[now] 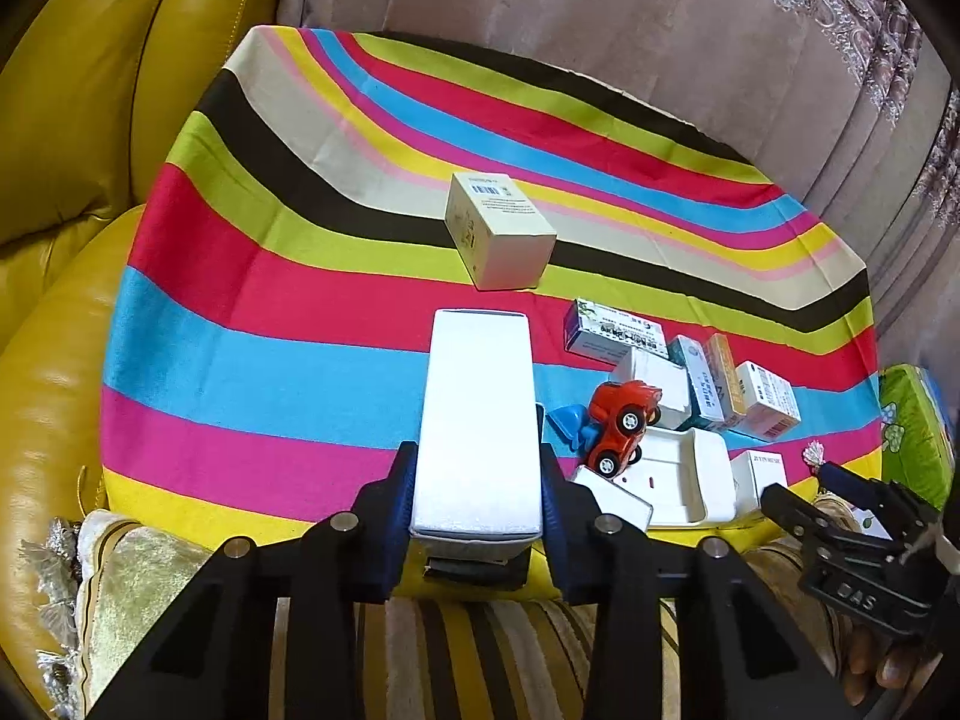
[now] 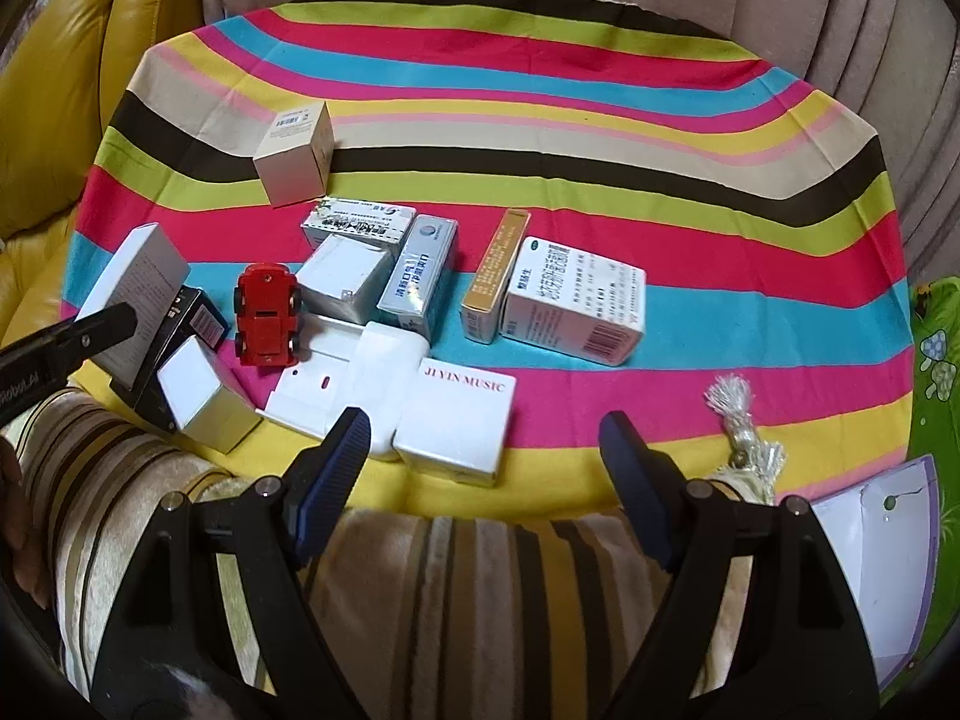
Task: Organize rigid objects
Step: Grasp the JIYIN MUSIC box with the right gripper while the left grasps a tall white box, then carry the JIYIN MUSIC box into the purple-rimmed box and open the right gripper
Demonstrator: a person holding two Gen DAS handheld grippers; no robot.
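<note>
Boxes, many of them, scattered over a striped cloth (image 2: 600,138) on a table, yellow leather sofa (image 1: 78,120) to the left. Left gripper (image 1: 478,480) clamped on a tall white box (image 1: 477,420), held above the cloth's near edge, both blue pads pressed to its long sides. Right gripper (image 2: 480,456) spread wide with nothing between the fingers, hovering over the near yellow stripe, just short of the white "JI YIN MUSIC" box (image 2: 456,420). Beside that box, touching it: an open white tray (image 2: 354,384). Red toy car (image 2: 267,315) just left of the tray, tipped on its side in the left wrist view (image 1: 621,426) against a blue piece (image 1: 570,423). Behind the tray, a cluster of small medicine cartons (image 2: 414,282), with a larger white carton (image 2: 576,300) and an orange carton (image 2: 495,276) apart to the right. Beige cube box (image 2: 294,156) standing alone farther back, on the black and green stripes. Tassel (image 2: 738,420) lying near the right finger.
</note>
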